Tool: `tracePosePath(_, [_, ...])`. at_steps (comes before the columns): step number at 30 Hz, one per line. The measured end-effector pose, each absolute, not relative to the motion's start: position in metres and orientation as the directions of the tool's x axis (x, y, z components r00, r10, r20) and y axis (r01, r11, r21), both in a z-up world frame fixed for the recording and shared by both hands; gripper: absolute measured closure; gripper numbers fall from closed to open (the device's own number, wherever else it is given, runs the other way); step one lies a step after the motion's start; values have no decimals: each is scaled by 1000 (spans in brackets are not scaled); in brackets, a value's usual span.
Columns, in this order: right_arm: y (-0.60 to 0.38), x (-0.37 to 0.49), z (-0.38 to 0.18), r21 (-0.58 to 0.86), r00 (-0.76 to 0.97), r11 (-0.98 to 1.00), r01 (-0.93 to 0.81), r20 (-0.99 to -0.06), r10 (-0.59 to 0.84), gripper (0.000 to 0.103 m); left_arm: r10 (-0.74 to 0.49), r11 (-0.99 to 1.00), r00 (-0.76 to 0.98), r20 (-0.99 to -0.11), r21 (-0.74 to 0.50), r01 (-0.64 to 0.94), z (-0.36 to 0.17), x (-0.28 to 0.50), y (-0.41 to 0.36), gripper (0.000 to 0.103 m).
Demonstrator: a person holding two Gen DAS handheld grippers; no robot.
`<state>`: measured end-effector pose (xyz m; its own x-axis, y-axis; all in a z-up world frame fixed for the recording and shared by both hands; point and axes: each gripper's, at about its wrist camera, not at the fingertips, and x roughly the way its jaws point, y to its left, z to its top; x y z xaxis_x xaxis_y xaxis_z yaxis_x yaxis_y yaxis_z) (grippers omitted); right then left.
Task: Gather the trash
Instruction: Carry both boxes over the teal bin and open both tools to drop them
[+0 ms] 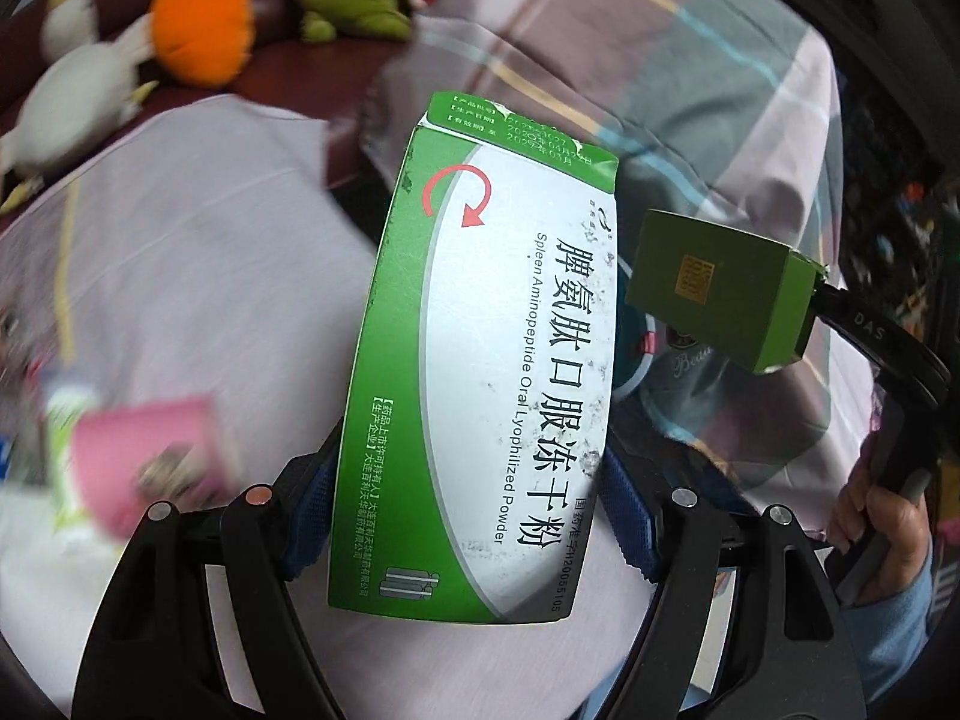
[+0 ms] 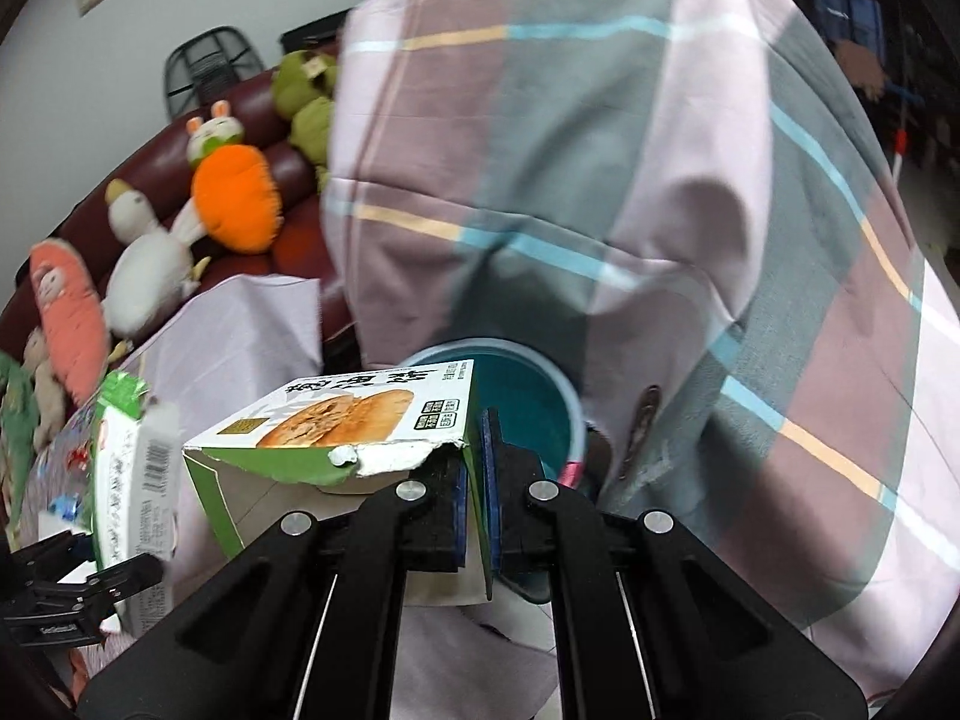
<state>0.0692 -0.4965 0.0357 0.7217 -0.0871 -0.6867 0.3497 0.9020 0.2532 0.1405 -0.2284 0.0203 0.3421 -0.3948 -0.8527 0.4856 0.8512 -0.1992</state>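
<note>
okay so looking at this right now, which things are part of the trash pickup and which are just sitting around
Part of the job:
- green and white medicine box, clamped in the left gripper
- torn green food box, one wall pinched by the right gripper
- teal bin, just beyond the food box

Just lying about:
- orange carrot plush
- white duck plush
- plaid cloth

- Dark red sofa point(image 2: 288, 180), strewn with plush toys: orange carrot plush point(image 2: 237, 204), white duck plush point(image 2: 144, 264), green frog plush point(image 2: 306, 102).
- Pale lilac cloth point(image 1: 198, 252) spread below, blurred pink packet point(image 1: 150, 462) lying on it.
- Checked sheet point(image 2: 690, 180) draped alongside.
</note>
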Motion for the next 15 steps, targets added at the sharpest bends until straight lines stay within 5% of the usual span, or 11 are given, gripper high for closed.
tracePosePath(15, [-546, 121, 5, 250, 675, 877, 410, -730, -107, 98, -321, 833, 190, -928, -181, 523, -53, 216, -339, 19])
